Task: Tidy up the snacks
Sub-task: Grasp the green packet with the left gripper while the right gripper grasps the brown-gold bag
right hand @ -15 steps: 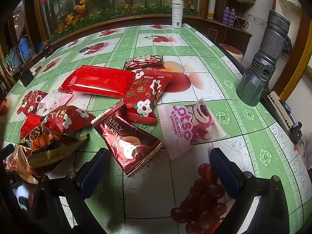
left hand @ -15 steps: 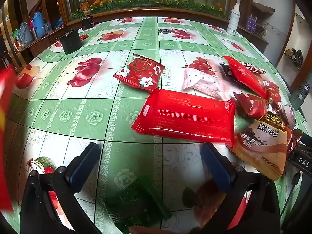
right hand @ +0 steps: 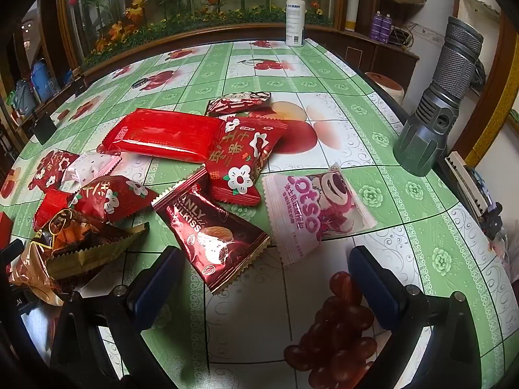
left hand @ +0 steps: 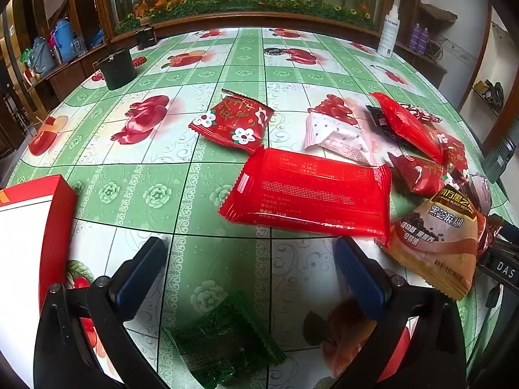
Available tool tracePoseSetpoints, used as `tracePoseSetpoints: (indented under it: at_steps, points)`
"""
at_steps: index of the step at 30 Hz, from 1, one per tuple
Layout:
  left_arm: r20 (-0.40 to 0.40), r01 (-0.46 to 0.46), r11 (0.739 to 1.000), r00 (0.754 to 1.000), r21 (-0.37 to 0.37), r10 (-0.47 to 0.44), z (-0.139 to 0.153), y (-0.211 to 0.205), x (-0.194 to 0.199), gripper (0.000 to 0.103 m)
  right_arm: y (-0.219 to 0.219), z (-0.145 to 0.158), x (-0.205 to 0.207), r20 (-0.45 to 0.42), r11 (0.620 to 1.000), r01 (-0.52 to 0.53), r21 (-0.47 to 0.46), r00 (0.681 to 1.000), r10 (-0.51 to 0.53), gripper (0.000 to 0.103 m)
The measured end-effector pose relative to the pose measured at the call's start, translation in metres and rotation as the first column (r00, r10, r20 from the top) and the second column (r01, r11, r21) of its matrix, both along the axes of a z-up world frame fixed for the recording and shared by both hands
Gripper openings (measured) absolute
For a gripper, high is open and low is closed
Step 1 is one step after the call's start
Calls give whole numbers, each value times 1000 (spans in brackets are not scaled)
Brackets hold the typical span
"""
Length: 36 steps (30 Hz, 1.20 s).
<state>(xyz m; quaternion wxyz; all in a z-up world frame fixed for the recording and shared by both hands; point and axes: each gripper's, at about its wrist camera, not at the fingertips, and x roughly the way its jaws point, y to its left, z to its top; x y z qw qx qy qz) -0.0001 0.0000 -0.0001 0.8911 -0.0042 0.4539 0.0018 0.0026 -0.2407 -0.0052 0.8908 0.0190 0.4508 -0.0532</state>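
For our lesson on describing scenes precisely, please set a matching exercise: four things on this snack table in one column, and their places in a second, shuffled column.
Things:
1. green packet
2. pink Lotso packet
3. white spray bottle
4. grey flashlight

Places:
A. far end of the table
B. standing head-down at the table's right edge
C. nearest the left gripper, below its open fingers
D. right of the dark red almond packet

Pairs: 1-C, 2-D, 3-A, 4-B
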Motion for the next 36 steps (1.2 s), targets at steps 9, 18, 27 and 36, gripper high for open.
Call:
tracePoseSetpoints:
  at_steps: [9, 18, 27, 36]
  points:
    - [0, 0, 1000, 1000, 0, 0, 0, 0, 0, 103, 0, 0, 0, -1, 1000, 0, 0, 1000, 0, 103]
    - [0, 0, 1000, 1000, 0, 0, 0, 0, 0, 103, -1, 0, 0, -1, 1000, 0, 0, 1000, 0, 103]
    - [0, 0, 1000, 1000, 0, 0, 0, 0, 0, 103, -1, 0, 0, -1, 1000, 0, 0, 1000, 0, 103]
    - [-11, 22, 1000, 1000, 3, -22, 1, 1, -2, 103, 2, 1, -3, 0, 999, 46, -1, 999, -46, 103]
